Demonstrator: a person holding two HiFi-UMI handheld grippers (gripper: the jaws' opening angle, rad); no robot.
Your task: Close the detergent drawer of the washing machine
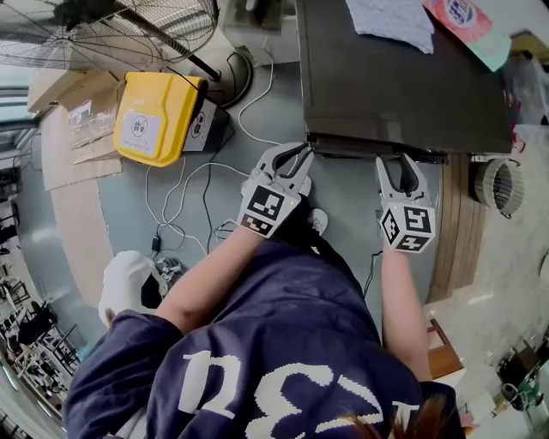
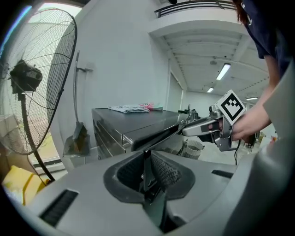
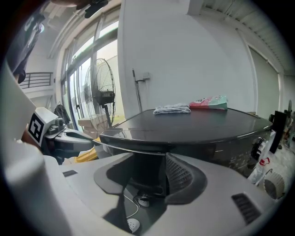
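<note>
The dark washing machine stands ahead of me. Its detergent drawer shows as a thin front strip that stands out a little along the near edge. My left gripper is at the strip's left corner. In the left gripper view its jaws stand narrow, with the drawer's thin edge pinched between the pads. My right gripper is at the strip's right part, jaws wide. In the right gripper view the drawer front runs across just above the open jaws.
A cloth and a pink-green packet lie on the machine top. On the floor to the left are a yellow case, cardboard, a standing fan and white cables. A round vent hose lies at the right.
</note>
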